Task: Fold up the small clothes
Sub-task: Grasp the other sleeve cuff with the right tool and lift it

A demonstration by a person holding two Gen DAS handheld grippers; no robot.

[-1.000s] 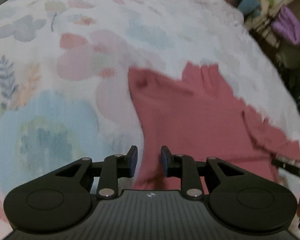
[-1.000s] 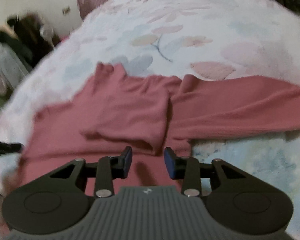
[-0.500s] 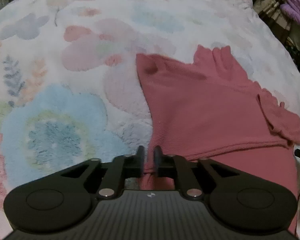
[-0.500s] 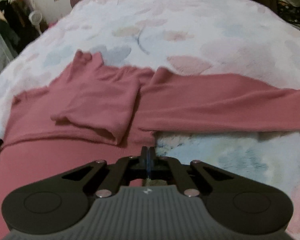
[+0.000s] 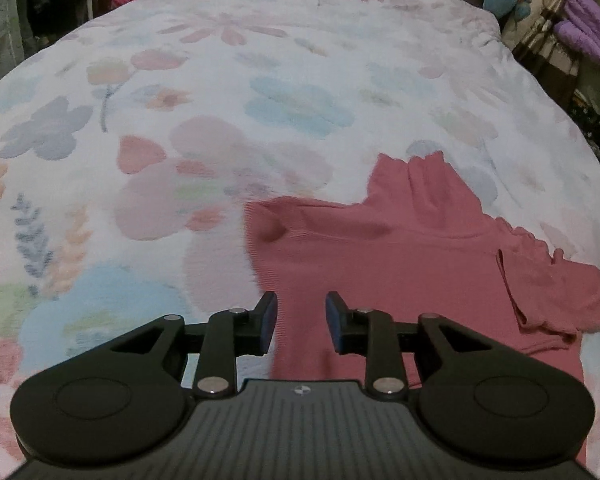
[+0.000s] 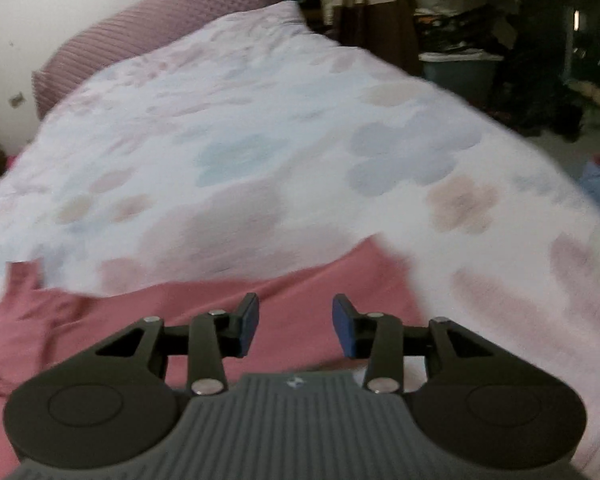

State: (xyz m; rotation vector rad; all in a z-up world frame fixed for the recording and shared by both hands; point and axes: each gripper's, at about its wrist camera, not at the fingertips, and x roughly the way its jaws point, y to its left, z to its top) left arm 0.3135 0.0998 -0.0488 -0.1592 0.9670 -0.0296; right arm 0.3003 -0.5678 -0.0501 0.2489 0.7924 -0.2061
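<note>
Both sets of jaws are opening with nothing pinched — the left gripper [image 5: 301, 322] hangs over the left edge of the pink sweater [image 5: 400, 264], the right gripper [image 6: 295, 325] over its outstretched sleeve [image 6: 320, 280]. The sweater lies flat on the floral bedspread [image 5: 220, 100], one sleeve folded across its body — a mauve pillow [image 6: 160, 28] sits at the bed's head

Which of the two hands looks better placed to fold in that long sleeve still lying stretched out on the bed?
Probably the right. The right gripper hangs over the outstretched sleeve, jaws opening, nothing between them. The left gripper, also opening and empty, sits over the pink sweater at its far side edge.
</note>
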